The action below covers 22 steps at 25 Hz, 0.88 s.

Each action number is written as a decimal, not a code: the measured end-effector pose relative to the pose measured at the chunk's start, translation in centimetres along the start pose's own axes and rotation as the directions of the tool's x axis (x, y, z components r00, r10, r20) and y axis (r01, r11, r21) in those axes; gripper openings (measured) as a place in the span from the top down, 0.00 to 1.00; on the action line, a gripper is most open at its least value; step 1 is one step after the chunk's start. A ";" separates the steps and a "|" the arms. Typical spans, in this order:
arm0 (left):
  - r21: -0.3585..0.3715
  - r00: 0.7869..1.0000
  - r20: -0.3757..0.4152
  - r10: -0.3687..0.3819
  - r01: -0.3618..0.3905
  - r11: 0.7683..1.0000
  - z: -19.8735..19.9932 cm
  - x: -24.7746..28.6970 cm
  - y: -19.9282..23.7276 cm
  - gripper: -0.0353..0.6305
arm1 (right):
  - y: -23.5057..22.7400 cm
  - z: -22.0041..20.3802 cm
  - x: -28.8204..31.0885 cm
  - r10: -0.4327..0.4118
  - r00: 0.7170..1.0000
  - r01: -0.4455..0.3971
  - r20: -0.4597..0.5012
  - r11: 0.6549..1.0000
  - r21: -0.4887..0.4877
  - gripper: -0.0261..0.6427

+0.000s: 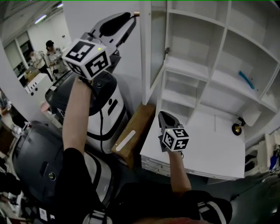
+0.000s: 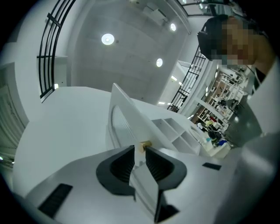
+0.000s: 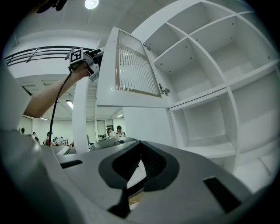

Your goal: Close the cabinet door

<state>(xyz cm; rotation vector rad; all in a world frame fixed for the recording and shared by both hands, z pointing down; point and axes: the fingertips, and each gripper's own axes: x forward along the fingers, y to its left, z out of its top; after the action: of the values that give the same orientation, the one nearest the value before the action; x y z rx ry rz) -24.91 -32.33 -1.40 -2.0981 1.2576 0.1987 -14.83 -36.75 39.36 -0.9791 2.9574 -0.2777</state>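
The white cabinet door [image 1: 146, 52] stands open, seen edge-on in the head view, with a small brass knob [image 1: 136, 13] at its free edge. My left gripper [image 1: 131, 16] is raised high and its jaws clasp that edge just behind the knob. In the left gripper view the door [image 2: 131, 118] runs between the jaws of the left gripper [image 2: 140, 153], with the knob [image 2: 145, 144] at the fingertips. My right gripper [image 1: 162, 114] hangs low over the white worktop, shut and holding nothing. The right gripper view shows the slatted door [image 3: 133, 70] with the left gripper [image 3: 97, 56] at its outer edge, beyond the right gripper [image 3: 139, 146].
White open shelving [image 1: 205, 74] fills the right. Below it lies a white worktop [image 1: 205, 153] with a small brass object [image 1: 237, 128] at its far right. A wooden board [image 1: 135, 131] leans beside a grey-white machine [image 1: 105, 109]. People [image 1: 50, 54] stand far left.
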 end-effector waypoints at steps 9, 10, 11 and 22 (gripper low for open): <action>0.061 0.994 0.008 -0.108 0.107 0.992 0.6 1.0 -0.8 0.81 | -0.9 -0.3 -0.3 -0.023 1.000 0.023 -0.004 1.000 0.009 0.94; 0.059 0.993 0.013 -0.118 0.117 0.991 0.6 1.1 -1.0 0.81 | -1.0 -0.4 -0.3 -0.024 1.000 0.024 -0.005 1.000 0.010 0.94; 0.057 0.992 0.017 -0.128 0.127 0.990 0.7 1.3 -1.1 0.81 | -1.2 -0.4 -0.3 -0.026 1.000 0.026 -0.006 1.000 0.012 0.94; 0.066 0.975 0.054 -0.217 0.213 0.975 1.2 2.6 -2.9 0.81 | -1.9 -0.6 -0.7 -0.043 0.999 0.043 -0.011 0.999 0.019 0.94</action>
<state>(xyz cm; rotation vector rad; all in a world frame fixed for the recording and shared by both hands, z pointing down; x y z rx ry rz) -20.95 -32.63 -2.10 -2.1409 0.9798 0.1259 -13.19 -37.69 40.28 -1.0436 2.9403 -0.3130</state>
